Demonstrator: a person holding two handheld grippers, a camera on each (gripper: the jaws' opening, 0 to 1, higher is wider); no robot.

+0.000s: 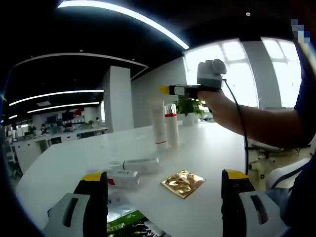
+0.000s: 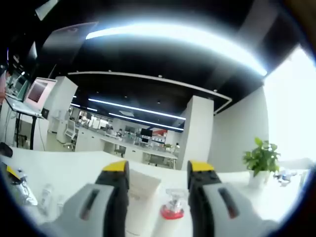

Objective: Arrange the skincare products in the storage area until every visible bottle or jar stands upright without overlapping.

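on the white table [image 1: 217, 143], two tall tubes are standing upright side by side, a plain white tube [image 1: 159, 124] and a red-banded tube [image 1: 171, 126], touching or nearly so. the right gripper [image 1: 164, 89] is hovering just above their tops, held by a person's hand, yellow tips pointing left across the left gripper view. from the right gripper view the red-banded tube's cap [image 2: 173, 205] is sitting between and below that gripper's jaws, so the right gripper [image 2: 157, 169] is clearly the nearer one; its jaws are spread open with nothing in them, long axis of the tubes running up toward them. the left gripper [image 1: 165, 177] is hanging back at the near table edge, jaws wide apart and empty. near it, lying flat: two white boxes [image 1: 140, 165] with long axes across the view, one with red marking [image 1: 123, 178], a gold foil sachet [image 1: 183, 183], and a green packet [image 1: 129, 224] cut off at the bottom edge. judging by this, the lying items are closer to the left gripper. labels are too blurred to read; the tube bases in the right gripper view are hidden by the jaws. a potted plant [image 1: 190, 107] is standing behind the tubes.
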